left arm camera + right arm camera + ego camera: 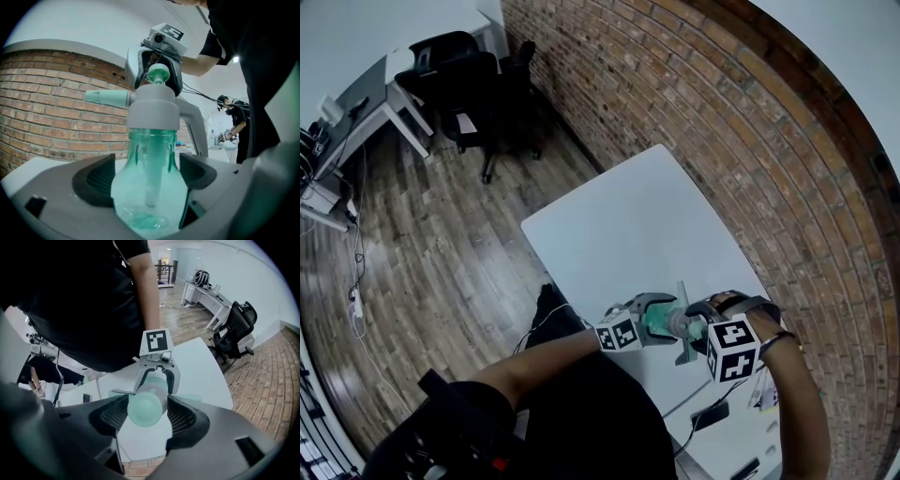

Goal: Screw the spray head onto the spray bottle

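Mesh-padded jaws clamp bulbous translucent bottle (150, 187), grey spray head (153, 105).

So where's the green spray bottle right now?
Head view, lower right: the bottle is over the white table's near end, body clamped in the left gripper, with the right gripper gripping the spray head on top.

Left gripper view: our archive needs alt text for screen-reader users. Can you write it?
A translucent green spray bottle stands clamped in the jaws of the left tool, its grey spray head seated on the neck with the nozzle pointing left. The right tool grips the head's top from above; a brick wall lies behind.
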The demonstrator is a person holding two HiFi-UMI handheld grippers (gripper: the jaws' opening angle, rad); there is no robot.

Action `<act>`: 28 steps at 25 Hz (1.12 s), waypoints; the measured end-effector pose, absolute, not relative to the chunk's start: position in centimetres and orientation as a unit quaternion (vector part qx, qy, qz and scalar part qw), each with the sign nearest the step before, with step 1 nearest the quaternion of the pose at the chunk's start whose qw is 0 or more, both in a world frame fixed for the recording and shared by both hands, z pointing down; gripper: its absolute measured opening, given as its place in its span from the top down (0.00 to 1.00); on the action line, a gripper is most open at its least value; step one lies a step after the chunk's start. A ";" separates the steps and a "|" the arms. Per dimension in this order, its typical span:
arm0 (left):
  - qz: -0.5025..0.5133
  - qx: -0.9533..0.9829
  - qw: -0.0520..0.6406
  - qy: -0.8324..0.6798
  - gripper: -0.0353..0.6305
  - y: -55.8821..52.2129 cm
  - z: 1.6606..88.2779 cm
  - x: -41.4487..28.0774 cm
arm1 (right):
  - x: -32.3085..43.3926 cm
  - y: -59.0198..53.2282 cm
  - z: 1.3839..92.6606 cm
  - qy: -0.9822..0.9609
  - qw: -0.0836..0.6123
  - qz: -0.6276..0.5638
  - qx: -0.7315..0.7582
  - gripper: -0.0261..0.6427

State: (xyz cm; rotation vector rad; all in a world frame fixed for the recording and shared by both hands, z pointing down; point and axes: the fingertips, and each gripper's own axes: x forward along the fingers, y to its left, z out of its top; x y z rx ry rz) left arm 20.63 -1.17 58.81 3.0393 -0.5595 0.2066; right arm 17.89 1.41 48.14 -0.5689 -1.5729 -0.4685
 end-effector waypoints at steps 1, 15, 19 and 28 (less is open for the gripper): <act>0.066 0.981 0.022 -0.180 0.32 -1.1 58.8 20.6 | 17.5 1.7 47.9 -0.703 0.639 -0.193 -0.245 0.57; 0.066 0.982 0.020 -0.175 0.32 -1.1 58.7 20.6 | 16.1 0.0 48.2 -0.755 0.656 0.026 0.012 0.57; 0.071 0.982 0.021 -0.174 0.32 -1.0 58.9 20.6 | 17.0 -0.2 49.2 -0.744 0.667 0.031 0.029 0.57; 0.066 0.982 0.016 -0.175 0.32 -1.0 58.7 20.8 | 17.1 -0.4 50.0 -0.749 0.659 0.058 0.037 0.57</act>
